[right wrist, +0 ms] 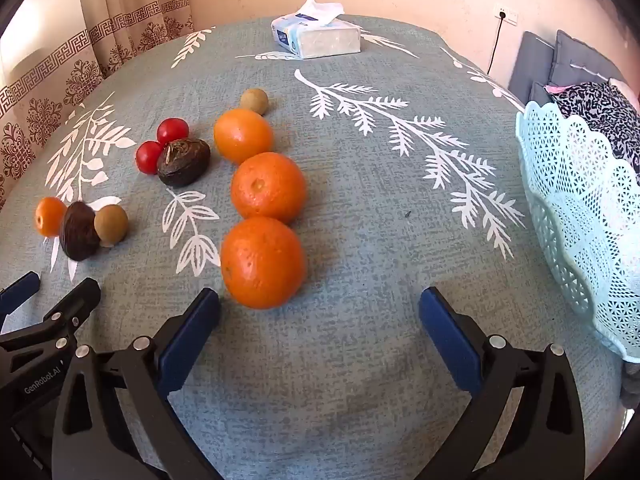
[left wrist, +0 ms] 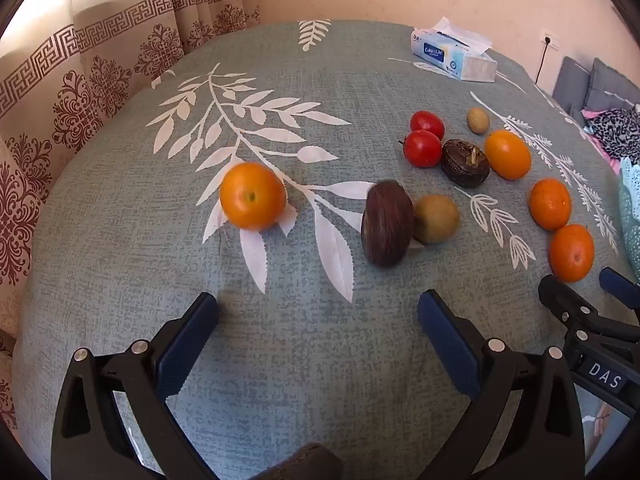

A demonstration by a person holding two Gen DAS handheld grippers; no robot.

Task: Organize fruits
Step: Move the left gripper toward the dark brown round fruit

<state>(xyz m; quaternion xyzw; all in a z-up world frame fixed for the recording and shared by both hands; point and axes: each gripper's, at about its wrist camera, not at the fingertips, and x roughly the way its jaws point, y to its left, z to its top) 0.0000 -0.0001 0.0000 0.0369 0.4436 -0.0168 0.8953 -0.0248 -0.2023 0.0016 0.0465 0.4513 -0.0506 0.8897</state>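
Fruits lie loose on a grey-green leaf-print tablecloth. In the left wrist view, an orange, a dark brown fruit and a small tan fruit lie ahead of my open, empty left gripper. Further right lie two red tomatoes, another dark fruit and several oranges. In the right wrist view, my right gripper is open and empty, with the nearest orange just ahead, near its left finger. A light blue lattice basket stands at the right.
A tissue box sits at the far side of the table. A patterned curtain hangs on the left. Grey cushions and a leopard-print cloth lie beyond the basket. The right gripper also shows in the left wrist view.
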